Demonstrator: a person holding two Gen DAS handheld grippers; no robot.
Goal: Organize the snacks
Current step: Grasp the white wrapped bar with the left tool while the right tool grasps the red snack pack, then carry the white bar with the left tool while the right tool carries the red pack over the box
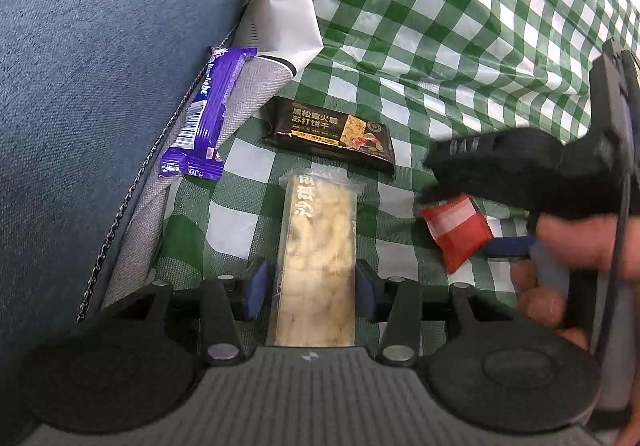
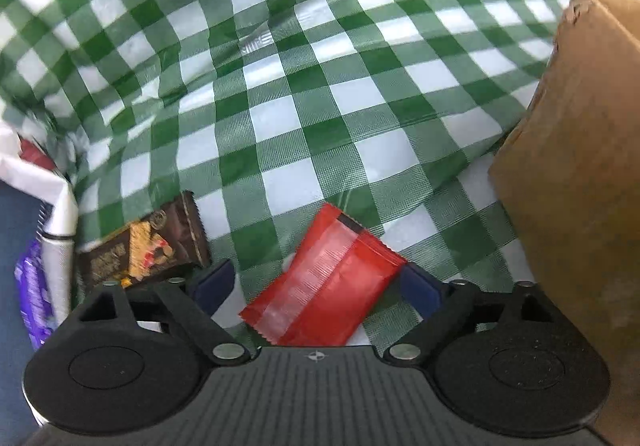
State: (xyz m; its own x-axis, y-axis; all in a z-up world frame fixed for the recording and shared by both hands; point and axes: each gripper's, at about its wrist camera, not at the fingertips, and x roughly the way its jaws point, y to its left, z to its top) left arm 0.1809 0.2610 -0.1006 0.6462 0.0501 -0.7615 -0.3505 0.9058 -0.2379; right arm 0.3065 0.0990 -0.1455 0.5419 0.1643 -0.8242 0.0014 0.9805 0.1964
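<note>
The left tongs (image 1: pixel 314 282) sit spread around a long clear-wrapped puffed bar (image 1: pixel 318 242) on the green-checked cloth (image 1: pixel 440 26), pads not quite pressing it. Just right of the bar, the right tongs (image 2: pixel 320 280) gape around a crinkly red foil packet (image 2: pixel 328 290); a flat black cracker pack (image 1: pixel 332 134) lies just beyond the bar.

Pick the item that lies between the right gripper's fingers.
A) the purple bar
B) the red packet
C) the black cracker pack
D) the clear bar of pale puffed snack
B: in the right wrist view the red packet lies on the checked cloth between the spread fingers of the right gripper; the black cracker pack lies off to the left side.
</note>
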